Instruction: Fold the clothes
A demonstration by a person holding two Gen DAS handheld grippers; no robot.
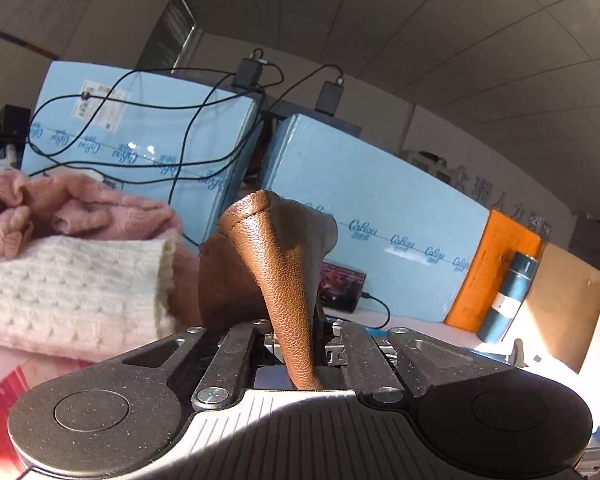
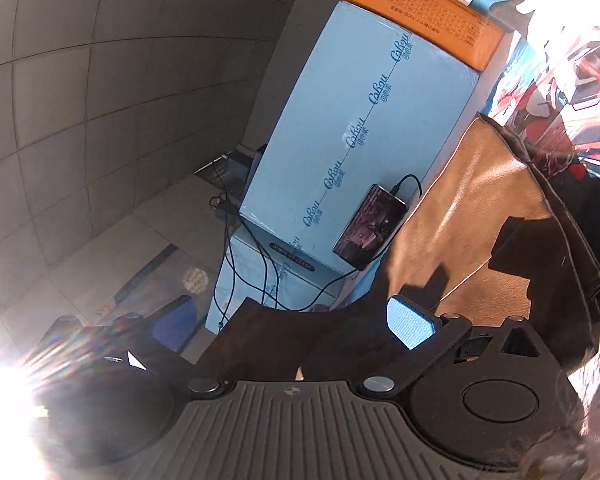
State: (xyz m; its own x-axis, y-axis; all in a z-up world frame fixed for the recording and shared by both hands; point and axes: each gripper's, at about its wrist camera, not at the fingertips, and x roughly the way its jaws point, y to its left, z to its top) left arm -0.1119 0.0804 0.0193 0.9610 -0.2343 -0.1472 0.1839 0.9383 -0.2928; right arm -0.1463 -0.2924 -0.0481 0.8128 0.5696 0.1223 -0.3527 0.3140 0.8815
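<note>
A brown leather garment (image 1: 284,264) rises in a pinched fold out of my left gripper (image 1: 300,350), which is shut on it. In the right wrist view the same leather garment (image 2: 480,208) hangs to the right, and its dark inner side (image 2: 284,340) lies across the gap of my right gripper (image 2: 292,320). That gripper's fingers stand wide apart. The pale pad (image 2: 410,322) on its right finger is bare and presses on nothing; glare washes out the left finger.
A pink knit (image 1: 80,208) and a cream knit (image 1: 68,284) lie piled at left. Light blue boxes (image 1: 140,128) with black cables stand behind. A phone (image 2: 370,226) on a cable leans on a box, beside an orange box (image 1: 488,272) and a dark bottle (image 1: 506,296).
</note>
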